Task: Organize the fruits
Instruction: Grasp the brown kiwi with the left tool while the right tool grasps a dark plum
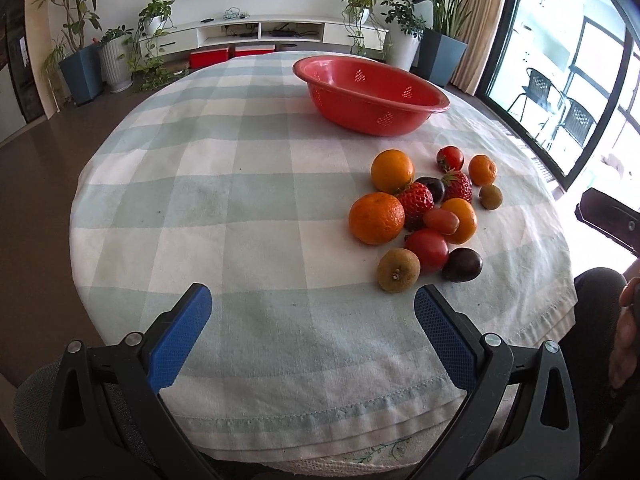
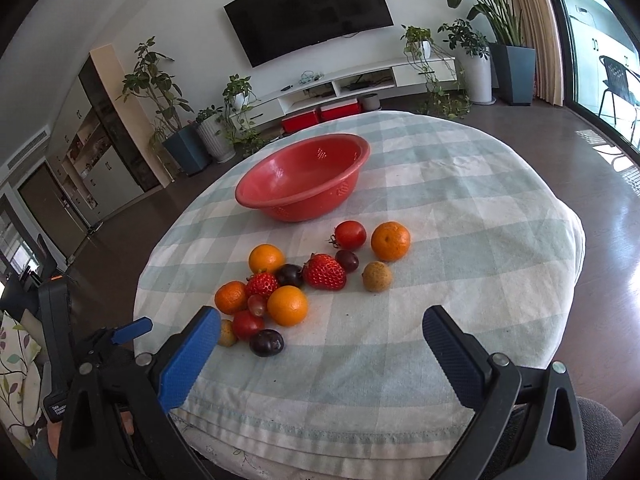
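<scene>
We hold our left gripper at the near edge of the counter, its blue fingers spread wide apart with nothing between them. Right of it lies the cluster of fruits: oranges, strawberries, tomatoes, dark plums and brown longans, many touching one another. Beyond the cluster, toward the far side, stands the red colander bowl, upright and with no fruit in it. Our right gripper hovers over the near right part of the checked cloth, fingers likewise apart, holding nothing, the nearest plum just beside its left finger.
</scene>
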The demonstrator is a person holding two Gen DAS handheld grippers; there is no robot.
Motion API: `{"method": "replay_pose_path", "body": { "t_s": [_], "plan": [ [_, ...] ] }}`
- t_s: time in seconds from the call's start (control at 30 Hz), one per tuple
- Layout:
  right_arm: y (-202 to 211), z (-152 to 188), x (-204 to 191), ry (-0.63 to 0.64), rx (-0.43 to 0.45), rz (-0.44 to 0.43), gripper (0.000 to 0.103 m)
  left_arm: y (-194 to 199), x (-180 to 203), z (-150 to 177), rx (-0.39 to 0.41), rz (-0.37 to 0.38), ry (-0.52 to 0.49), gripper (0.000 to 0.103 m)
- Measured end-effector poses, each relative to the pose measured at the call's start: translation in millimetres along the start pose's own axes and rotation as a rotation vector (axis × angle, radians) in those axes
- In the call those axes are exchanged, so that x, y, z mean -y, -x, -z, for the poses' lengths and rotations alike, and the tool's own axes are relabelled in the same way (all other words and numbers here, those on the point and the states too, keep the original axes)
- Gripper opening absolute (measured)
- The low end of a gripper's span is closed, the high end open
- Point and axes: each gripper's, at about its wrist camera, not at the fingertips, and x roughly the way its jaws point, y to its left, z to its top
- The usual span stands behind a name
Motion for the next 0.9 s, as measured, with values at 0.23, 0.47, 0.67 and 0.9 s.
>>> {"method": "replay_pose_path", "body": {
  "t_s": [0.23,0.47,0.67,0.9],
  "plan": [
    [-11,-3,-6,0.084,-0.027,0.017,0.103,-2,19,-9,0.027,0.055,-0.106,0.103],
    [-23,-6,8,0.072,-0.085,0.055,0.097,-25,36,-17,-0.074,0.222,-0.22,0.061],
    [-34,-4,17,0.054,-0.136,0.06,0.089,-34,40,-19,-0.124,0.303,-0.281,0.047],
    [-41,1,13,0.076,-0.164,0.052,0.076,-43,39,-23,-0.162,0.337,-0.308,0.033]
  ]
}}
